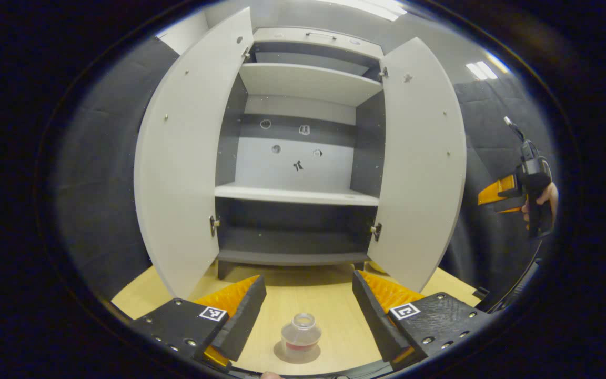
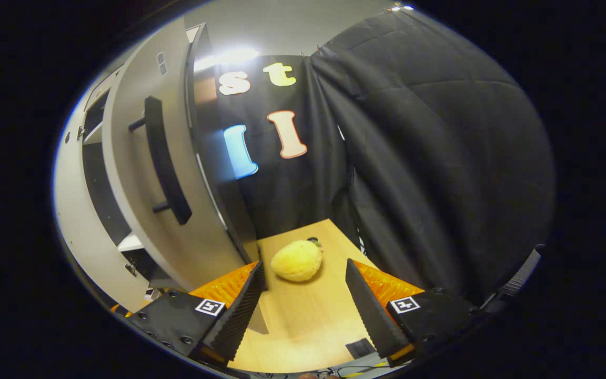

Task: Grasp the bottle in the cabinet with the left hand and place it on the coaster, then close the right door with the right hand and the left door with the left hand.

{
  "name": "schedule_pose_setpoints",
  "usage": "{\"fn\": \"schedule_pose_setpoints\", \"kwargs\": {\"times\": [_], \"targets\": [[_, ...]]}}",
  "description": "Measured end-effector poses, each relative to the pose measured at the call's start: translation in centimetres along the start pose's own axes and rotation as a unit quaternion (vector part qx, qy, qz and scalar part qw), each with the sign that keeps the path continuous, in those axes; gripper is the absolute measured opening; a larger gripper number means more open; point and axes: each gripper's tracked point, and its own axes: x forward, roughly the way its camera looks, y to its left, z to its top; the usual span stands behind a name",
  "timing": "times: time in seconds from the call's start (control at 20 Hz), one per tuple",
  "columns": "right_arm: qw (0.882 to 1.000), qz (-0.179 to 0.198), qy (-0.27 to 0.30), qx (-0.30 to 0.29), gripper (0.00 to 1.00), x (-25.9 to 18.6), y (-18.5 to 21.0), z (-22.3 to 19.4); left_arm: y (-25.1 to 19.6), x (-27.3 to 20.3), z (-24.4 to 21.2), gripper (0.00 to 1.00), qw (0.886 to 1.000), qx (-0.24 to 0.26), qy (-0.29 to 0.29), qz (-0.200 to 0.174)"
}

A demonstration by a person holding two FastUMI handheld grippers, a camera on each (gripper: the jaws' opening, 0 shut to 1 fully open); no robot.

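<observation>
Clear plastic bottle (image 1: 301,337) stands upright on the table (image 1: 303,295) at 6 o'clock in left gripper view, mouth up, long axis vertical.
It sits btwn the left gripper (image 1: 309,305) fingers, which are spread wide and touch nothing; a round darker patch under the bottle is prob. the coaster (image 1: 298,353), but it's mostly covered and hard to make out. Cabinet (image 1: 303,158) at 12 o'clock w/ left door (image 1: 187,163) and right door (image 1: 421,163) both swung open, shelves bare. Right gripper (image 1: 497,196) at 3 o'clock, in a hand (image 1: 542,202), edge-on, so can't tell its opening there. In right gripper view its fingers stand wide apart, holding nothing; yellow fruit (image 2: 296,260) on the table beyond them, door handle (image 2: 163,160) at 10 o'clock, cabinet interior largely cut off.
</observation>
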Motion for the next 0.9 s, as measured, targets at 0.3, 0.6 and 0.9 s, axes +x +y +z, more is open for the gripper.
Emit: {"fn": "schedule_pose_setpoints", "kwargs": {"times": [0.3, 0.6, 0.9], "targets": [[0.996, 0.006, -0.085, -0.025, 0.98, 2.6, -0.2, 6.8, 2.4, 1.2, 10.8, 1.00, 0.998, 0.043, -0.020, 0.049], [0.989, 0.042, -0.123, -0.066, 0.98, 4.4, 0.1, 11.9, 4.4, 4.4, 15.8, 1.00, 0.995, 0.026, -0.008, 0.096], [0.988, 0.094, -0.118, -0.035, 0.98, 4.3, 2.8, 13.3, 7.5, 5.1, 17.1, 0.96, 0.986, -0.014, -0.020, 0.166]]}}
